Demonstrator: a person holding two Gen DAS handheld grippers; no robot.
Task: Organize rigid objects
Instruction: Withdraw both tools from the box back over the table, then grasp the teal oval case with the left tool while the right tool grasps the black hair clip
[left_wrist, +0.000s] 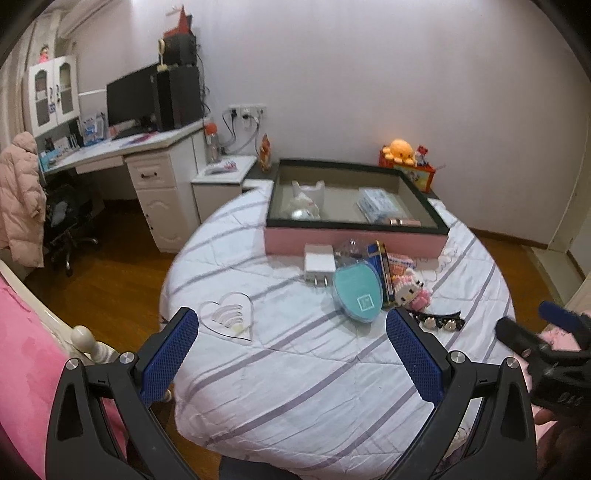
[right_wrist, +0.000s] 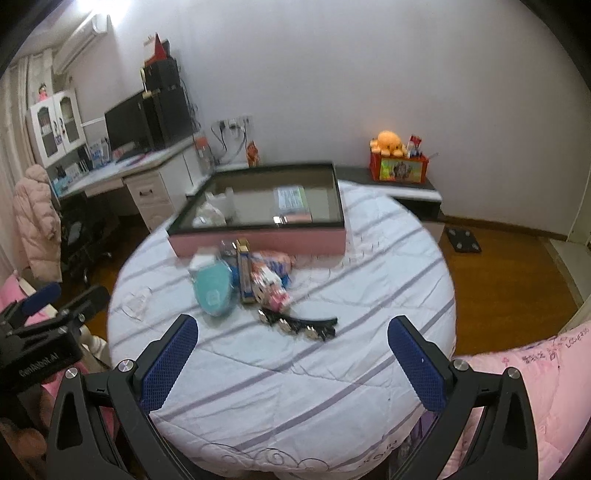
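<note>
Grippers hover over the bed's near edge, the left gripper (left_wrist: 291, 354) and right gripper (right_wrist: 291, 360) both spread wide, holding nothing. From left to right on the bedspread (left_wrist: 295, 369) lie a clear heart (left_wrist: 229, 319), white charger (left_wrist: 319, 262), teal case (left_wrist: 357, 293), blue box (left_wrist: 384, 273), block toy (left_wrist: 412, 288) and black clip (left_wrist: 439, 320). Behind them, toward the far edge, sits the pink tray (left_wrist: 354, 240).

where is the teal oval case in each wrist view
Left wrist: the teal oval case lies right of centre on the striped bedspread, beside the white charger.
Right wrist: the teal oval case sits left of centre, somewhat blurred, left of the black hair clip.
Shared landmark: the pink tray just behind the pile.
</note>
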